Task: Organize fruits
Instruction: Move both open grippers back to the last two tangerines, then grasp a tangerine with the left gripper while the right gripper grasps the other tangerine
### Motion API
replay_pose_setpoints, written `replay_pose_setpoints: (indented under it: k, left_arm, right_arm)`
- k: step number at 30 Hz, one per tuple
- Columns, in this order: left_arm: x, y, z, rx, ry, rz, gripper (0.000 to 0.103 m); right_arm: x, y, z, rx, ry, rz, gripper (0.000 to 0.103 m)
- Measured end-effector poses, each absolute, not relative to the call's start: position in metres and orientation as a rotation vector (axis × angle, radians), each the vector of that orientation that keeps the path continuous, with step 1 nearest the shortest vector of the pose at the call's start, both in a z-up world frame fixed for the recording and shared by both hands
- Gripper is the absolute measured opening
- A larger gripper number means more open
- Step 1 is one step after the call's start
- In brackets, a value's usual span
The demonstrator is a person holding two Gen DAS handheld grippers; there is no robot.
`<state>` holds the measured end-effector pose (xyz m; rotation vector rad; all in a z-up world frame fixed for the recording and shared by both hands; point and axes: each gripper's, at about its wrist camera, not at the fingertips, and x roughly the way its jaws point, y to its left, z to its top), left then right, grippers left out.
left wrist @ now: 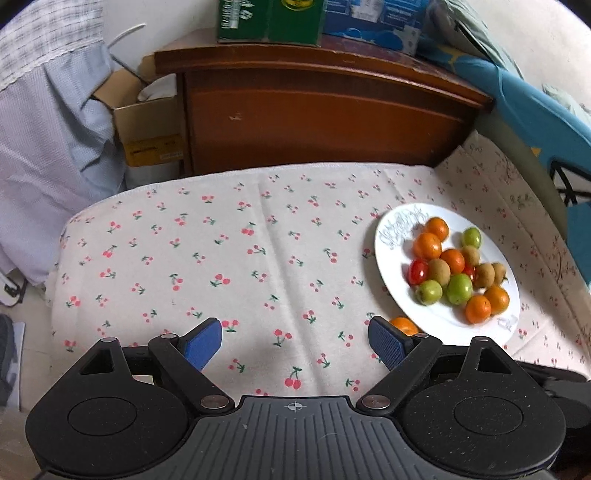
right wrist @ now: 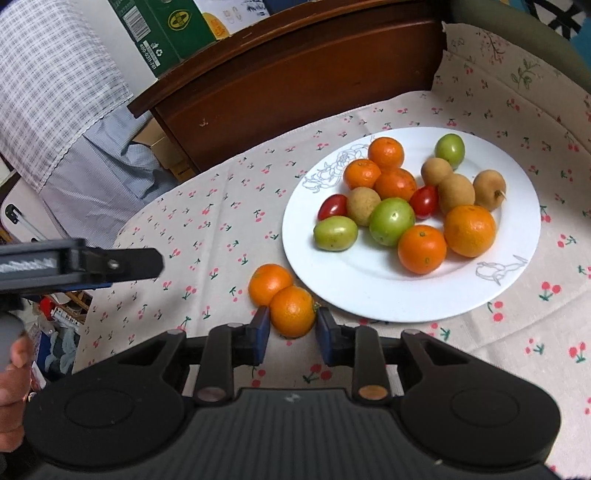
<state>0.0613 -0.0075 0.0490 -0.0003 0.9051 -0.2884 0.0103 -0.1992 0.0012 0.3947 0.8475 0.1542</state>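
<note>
An orange point(right wrist: 292, 312) is being clamped by the right gripper point(right wrist: 291, 332) jaws beside the plate point(right wrist: 369, 288), presumably for sorting; the left gripper point(left wrist: 295, 341) jaws are being held apart, empty.

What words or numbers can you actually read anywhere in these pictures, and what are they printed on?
"400-0311-70": partly cut off, beside the barcode on the green cardboard box atop the brown wooden cabinet.
White lettering on that box in the left view: too blurred.
Yellow label on the brown cardboard carton: too blurred.
</note>
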Motion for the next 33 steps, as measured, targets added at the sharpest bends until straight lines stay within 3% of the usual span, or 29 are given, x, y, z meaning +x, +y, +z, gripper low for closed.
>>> replay_pose_setpoints:
  k: [22,33]
  left_arm:
    - [0.037,-0.056,0.026,0.168,0.831,-0.554,0.087]
    - [0.047,-0.075,0.011,0.205,0.8,-0.611,0.082]
  right_arm:
    - [-0.052,-0.235,0.016,0.442,0.88,0.023,0.027]
    - [-0.053,-0.251,0.017,0.495,0.859,-0.032,0.027]
